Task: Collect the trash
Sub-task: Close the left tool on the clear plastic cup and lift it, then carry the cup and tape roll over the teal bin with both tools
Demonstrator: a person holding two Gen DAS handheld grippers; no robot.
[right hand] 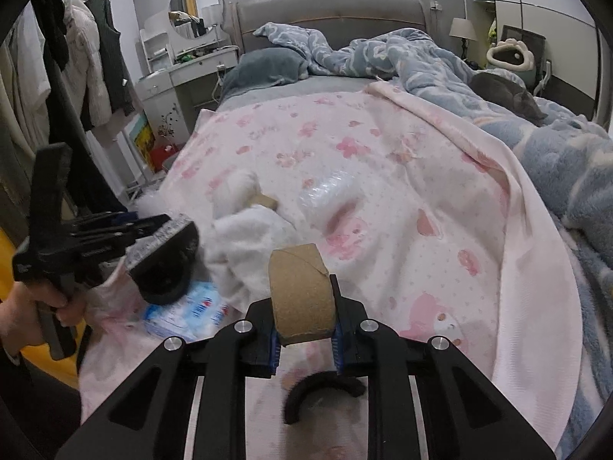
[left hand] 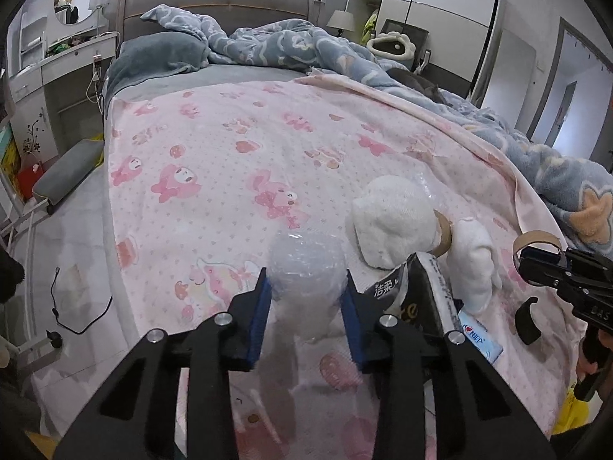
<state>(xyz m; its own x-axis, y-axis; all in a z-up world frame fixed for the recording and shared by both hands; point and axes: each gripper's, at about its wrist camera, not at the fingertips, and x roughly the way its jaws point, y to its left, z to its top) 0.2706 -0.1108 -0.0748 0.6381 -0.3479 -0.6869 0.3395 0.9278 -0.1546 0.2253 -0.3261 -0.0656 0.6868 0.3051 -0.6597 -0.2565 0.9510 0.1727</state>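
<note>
Your left gripper (left hand: 306, 299) pinches soft, springy bubble wrap (left hand: 306, 268); keep squeezing its bulk. Your right gripper (right hand: 304, 329) clamps the light, crushable cardboard tube (right hand: 300, 291) across its middle; go gently.

1. A home bedroom: a bed (left hand: 245, 161) with padded grey headboard (left hand: 214, 4), pink cartoon sheet and rumpled blue duvet (left hand: 291, 46).
2. Dressing table (right hand: 184, 73) with round mirror (right hand: 195, 9); clothes (right hand: 88, 65) hanging; wardrobe (left hand: 444, 7).

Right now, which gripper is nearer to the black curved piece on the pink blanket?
Right. The right gripper, shut on a cardboard tube, hangs directly over the black curved piece. The left gripper, holding bubble wrap, is farther off.
</note>
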